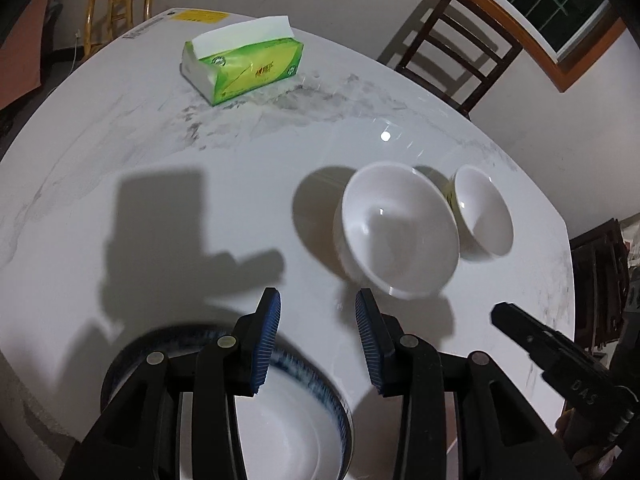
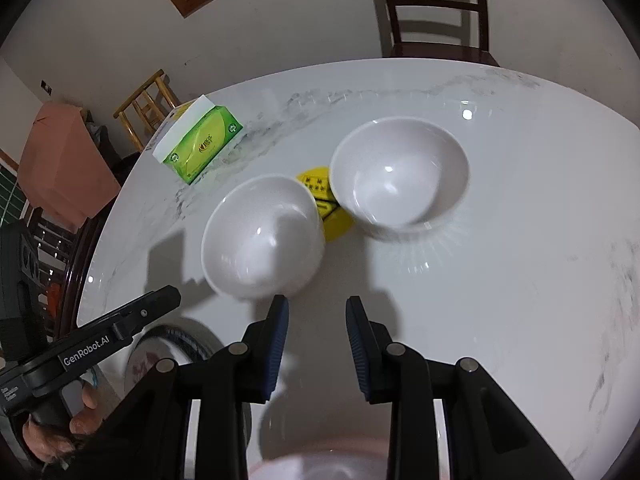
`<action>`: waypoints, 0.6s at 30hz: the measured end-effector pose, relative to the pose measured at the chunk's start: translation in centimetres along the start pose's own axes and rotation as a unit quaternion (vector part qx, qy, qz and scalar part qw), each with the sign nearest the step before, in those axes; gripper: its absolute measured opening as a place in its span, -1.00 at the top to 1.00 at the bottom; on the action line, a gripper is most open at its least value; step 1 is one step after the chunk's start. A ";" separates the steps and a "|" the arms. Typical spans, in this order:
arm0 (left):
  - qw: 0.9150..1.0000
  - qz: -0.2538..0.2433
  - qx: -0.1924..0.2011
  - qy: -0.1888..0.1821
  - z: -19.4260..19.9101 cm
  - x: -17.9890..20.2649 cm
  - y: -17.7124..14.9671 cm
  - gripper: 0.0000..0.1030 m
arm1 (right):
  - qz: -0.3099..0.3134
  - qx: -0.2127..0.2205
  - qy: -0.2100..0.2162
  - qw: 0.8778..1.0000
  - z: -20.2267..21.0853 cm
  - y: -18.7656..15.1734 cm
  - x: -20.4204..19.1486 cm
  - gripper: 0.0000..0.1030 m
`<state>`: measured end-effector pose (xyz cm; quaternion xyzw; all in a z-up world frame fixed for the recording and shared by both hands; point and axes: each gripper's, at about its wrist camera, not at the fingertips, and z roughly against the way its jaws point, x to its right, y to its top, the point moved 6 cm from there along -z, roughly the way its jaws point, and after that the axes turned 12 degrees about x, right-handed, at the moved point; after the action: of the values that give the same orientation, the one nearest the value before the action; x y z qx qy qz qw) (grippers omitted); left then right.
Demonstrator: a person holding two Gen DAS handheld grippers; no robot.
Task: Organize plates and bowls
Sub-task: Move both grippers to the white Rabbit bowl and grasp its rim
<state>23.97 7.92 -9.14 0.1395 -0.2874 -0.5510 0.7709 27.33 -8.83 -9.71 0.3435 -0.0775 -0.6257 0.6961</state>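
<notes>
Two white bowls stand side by side on the white marble table: the nearer bowl (image 1: 396, 232) (image 2: 262, 240) and the farther bowl (image 1: 482, 210) (image 2: 400, 176). A blue-rimmed plate (image 1: 296, 412) (image 2: 176, 340) lies under my left gripper (image 1: 318, 294), which hangs open and empty just short of the nearer bowl. My right gripper (image 2: 318, 302) is also open with nothing between its pads, close in front of the nearer bowl. A blurred pale rim (image 2: 320, 464) shows beneath it.
A green tissue pack (image 1: 244, 66) (image 2: 200, 144) lies at the far side of the table (image 1: 240, 184). A yellow sticker (image 2: 324, 200) sits between the bowls. Dark chairs (image 1: 456, 52) (image 2: 436, 12) stand beyond the far edge. A hand (image 2: 80, 416) holds the left gripper's handle.
</notes>
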 end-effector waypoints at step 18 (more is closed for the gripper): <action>1.000 0.002 -0.020 0.002 -6.3 0.8 2.4 0.35 | 0.041 -0.037 -0.024 0.998 -6.4 1.8 -0.8 0.42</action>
<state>29.77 7.43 -12.65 0.1247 -0.2751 -0.5549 0.7751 32.09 -5.72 -13.24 0.2994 -0.0848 -0.6070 0.7313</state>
